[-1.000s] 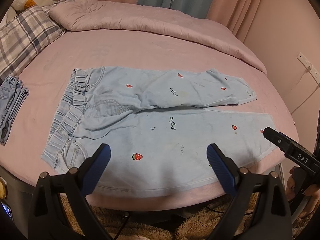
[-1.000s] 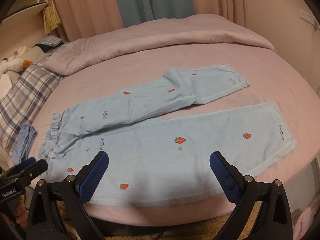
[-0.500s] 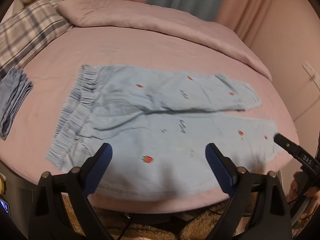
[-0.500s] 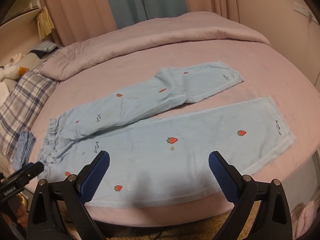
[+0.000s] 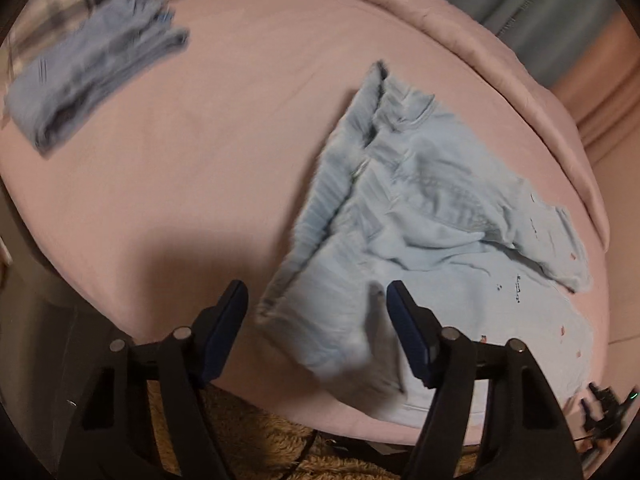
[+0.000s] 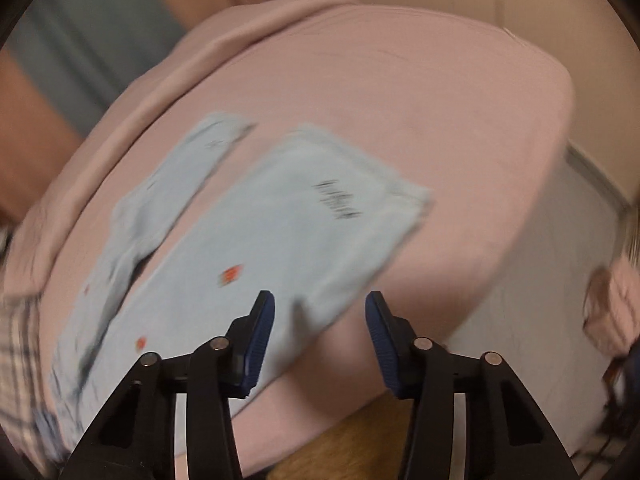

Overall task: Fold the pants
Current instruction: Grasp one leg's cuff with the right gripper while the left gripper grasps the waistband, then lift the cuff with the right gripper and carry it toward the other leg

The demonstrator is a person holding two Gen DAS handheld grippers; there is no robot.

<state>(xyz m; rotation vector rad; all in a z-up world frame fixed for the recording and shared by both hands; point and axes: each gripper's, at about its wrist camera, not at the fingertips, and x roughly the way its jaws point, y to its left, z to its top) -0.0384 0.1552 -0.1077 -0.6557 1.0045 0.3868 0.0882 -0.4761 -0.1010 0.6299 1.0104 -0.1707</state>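
On the pink bed (image 5: 240, 152) your pants (image 5: 420, 240) lie flat, long axis along the near edge: elastic waistband toward the folded blue garment (image 5: 92, 68), leg cuffs away from it. Your left gripper (image 5: 316, 312) is spread wide, fingers either side of the waistband's near corner; contact unclear. Your right gripper (image 6: 318, 324) is spread too, over the near leg's cuff corner, nothing pinched. Dark script is printed near that cuff, too blurred to read; strawberry prints dot the denim. Only the left view shows the waistband and the folded garment; only the right view shows both cuffs.
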